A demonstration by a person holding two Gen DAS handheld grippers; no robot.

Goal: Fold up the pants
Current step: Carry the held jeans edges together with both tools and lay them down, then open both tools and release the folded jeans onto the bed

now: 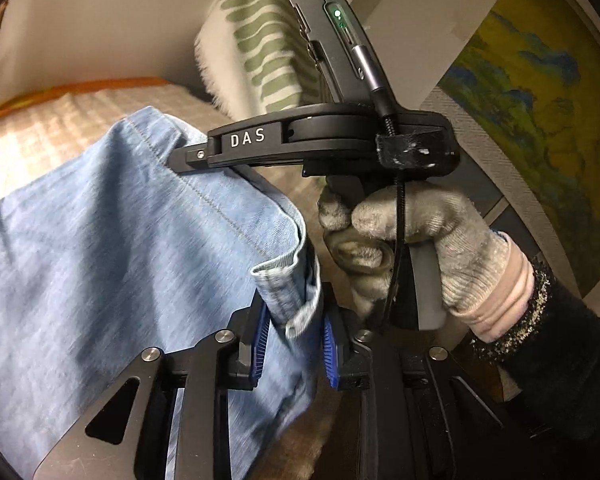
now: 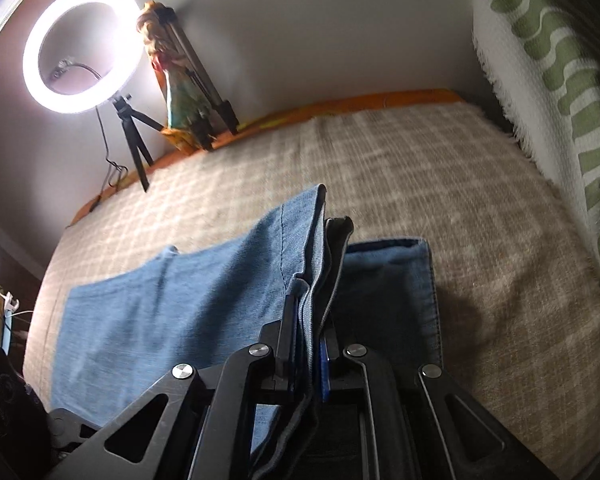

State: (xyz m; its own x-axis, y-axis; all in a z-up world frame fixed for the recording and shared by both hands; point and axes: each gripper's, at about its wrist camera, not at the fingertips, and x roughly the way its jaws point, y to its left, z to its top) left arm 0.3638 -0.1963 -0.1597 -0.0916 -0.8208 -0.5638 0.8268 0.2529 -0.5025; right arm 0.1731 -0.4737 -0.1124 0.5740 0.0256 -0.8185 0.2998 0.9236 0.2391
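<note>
The light blue denim pants (image 1: 112, 248) hang lifted above the bed. My left gripper (image 1: 294, 320) is shut on a hemmed edge of the pants (image 1: 288, 280). In the left wrist view, the other gripper's black body marked DAS (image 1: 300, 140) is held by a gloved hand (image 1: 412, 240) and pinches the same edge farther along. In the right wrist view, my right gripper (image 2: 309, 320) is shut on a bunched edge of the pants (image 2: 316, 264). The rest of the pants (image 2: 160, 304) lie spread on the bed to the left.
The bed has a beige checked blanket (image 2: 440, 184). A white cushion with green stripes (image 2: 552, 80) stands at the right. A lit ring light on a small tripod (image 2: 80, 48) and a wrapped tripod (image 2: 188, 80) stand at the far edge by the wall.
</note>
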